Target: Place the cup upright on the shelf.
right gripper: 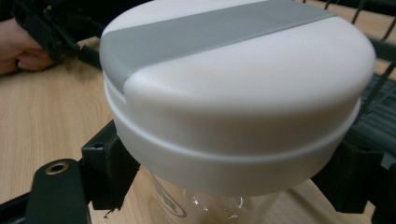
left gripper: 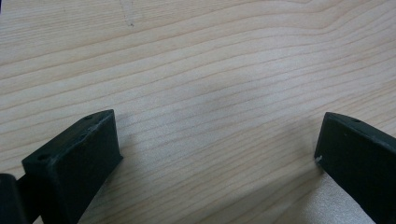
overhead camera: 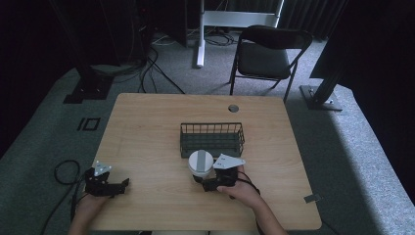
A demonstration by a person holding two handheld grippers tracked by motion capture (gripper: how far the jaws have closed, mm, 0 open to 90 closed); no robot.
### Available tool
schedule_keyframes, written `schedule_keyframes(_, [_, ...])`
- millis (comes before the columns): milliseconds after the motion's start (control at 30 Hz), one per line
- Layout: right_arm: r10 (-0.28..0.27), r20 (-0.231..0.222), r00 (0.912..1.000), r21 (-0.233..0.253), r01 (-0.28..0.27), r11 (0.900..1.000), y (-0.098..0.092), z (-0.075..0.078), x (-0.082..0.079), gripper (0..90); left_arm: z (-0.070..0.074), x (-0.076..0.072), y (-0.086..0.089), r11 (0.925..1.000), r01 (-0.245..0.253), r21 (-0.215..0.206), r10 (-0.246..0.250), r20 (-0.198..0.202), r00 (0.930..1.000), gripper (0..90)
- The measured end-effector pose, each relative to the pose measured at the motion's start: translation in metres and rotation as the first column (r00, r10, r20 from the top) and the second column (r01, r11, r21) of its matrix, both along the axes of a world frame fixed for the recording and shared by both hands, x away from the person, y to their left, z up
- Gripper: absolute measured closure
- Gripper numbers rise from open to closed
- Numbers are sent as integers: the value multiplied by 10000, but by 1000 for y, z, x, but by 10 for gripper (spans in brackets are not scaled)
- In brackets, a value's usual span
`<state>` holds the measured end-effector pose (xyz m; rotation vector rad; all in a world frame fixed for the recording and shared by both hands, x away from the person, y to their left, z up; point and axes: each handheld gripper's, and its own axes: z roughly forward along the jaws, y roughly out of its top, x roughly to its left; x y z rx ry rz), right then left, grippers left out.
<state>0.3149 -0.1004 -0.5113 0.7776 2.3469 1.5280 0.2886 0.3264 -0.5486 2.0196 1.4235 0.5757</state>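
Note:
A clear jar (overhead camera: 201, 164) with a white lid crossed by a grey stripe stands just in front of the dark wire basket (overhead camera: 212, 147) at the table's middle. My right gripper (overhead camera: 200, 179) is shut on the jar, its jaws pressing the clear body (right gripper: 224, 205) from both sides just under the lid (right gripper: 233, 84). I cannot tell whether the jar's base touches the wood. My left gripper (overhead camera: 122, 187) rests near the table's front left corner, open, with only bare wood between its jaws (left gripper: 217, 149).
The wire basket (right gripper: 379, 93) sits right behind the jar. A cable hole (overhead camera: 233, 108) lies near the table's far edge. A black folding chair (overhead camera: 266, 54) stands beyond the table. The other hand (right gripper: 18, 53) and its gripper show far left in the right gripper view.

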Motion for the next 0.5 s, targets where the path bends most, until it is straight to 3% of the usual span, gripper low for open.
schedule_keyframes(500, [-355, 487, 9982, 598, 326, 9977, -5, 34, 7, 182, 0, 0, 0, 10000, 1, -1, -1, -1, 10000, 1])
